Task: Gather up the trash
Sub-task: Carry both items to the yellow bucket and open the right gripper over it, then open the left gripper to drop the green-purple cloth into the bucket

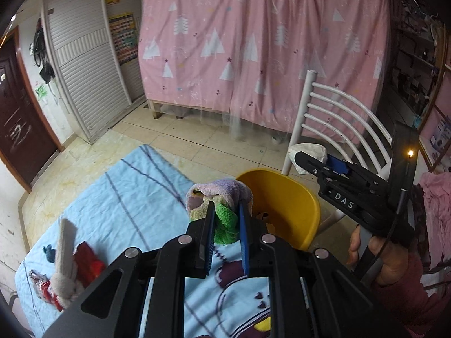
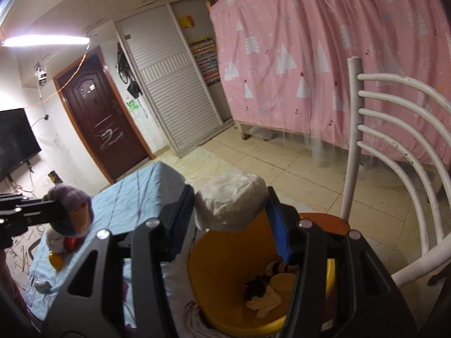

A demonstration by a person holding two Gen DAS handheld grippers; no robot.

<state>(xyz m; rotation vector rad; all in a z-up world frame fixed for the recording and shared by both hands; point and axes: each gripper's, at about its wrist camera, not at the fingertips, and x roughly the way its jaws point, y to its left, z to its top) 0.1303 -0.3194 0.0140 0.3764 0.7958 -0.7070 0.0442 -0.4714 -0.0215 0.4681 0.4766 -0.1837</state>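
Yellow bin (image 2: 214, 253) under two loaded grippers.
Left gripper (image 1: 225, 211) clamps a knitted sock (image 1: 222, 194) beside the bin; right gripper (image 2: 231, 205) grips a white wad (image 2: 231, 202) above it.

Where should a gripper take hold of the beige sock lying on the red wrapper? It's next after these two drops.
Take the beige sock by its flat free end, which sticks up above the red wrapper. Come from above, jaws across the flat faces: that end stands clear of the blue cloth, so probably nothing else gets pinched.
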